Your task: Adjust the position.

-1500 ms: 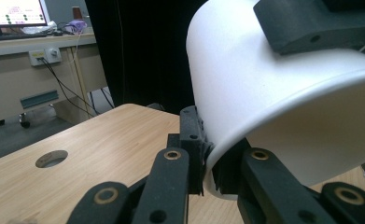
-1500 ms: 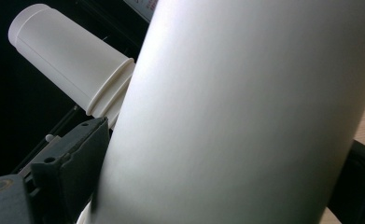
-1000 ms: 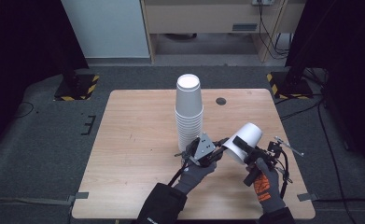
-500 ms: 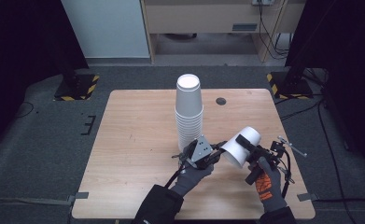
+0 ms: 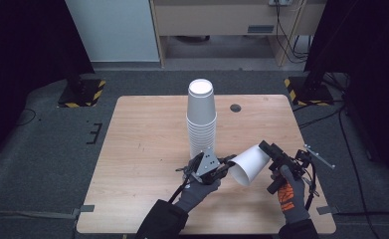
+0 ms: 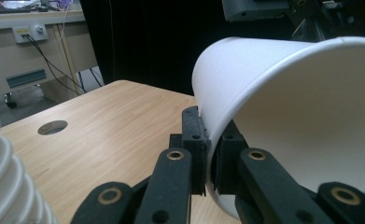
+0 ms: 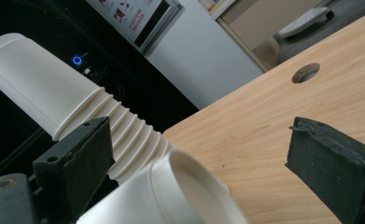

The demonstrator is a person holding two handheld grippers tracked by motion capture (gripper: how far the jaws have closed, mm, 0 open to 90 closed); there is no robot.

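A tall stack of white paper cups (image 5: 201,119) stands upside down at the table's middle. It also shows at the left edge (image 6: 7,186) of the left gripper view and slanted (image 7: 77,107) in the right gripper view. A single white cup (image 5: 249,163) lies tilted in the air between my two grippers. My left gripper (image 5: 228,164) is shut on the cup's rim (image 6: 227,116), one jaw inside the wall and one outside. My right gripper (image 5: 265,157) stands open around the cup's base (image 7: 194,186), its pads (image 7: 89,158) wide apart and not pressing.
The wooden table (image 5: 147,149) has a round cable hole (image 5: 236,107) at its back right. Two black stands with yellow-striped bases (image 5: 82,92) sit on the floor behind the table. Dark carpet surrounds it.
The single cup has shifted left and nearer the person, along with the left gripper on its rim. The right hand has stayed nearly still.
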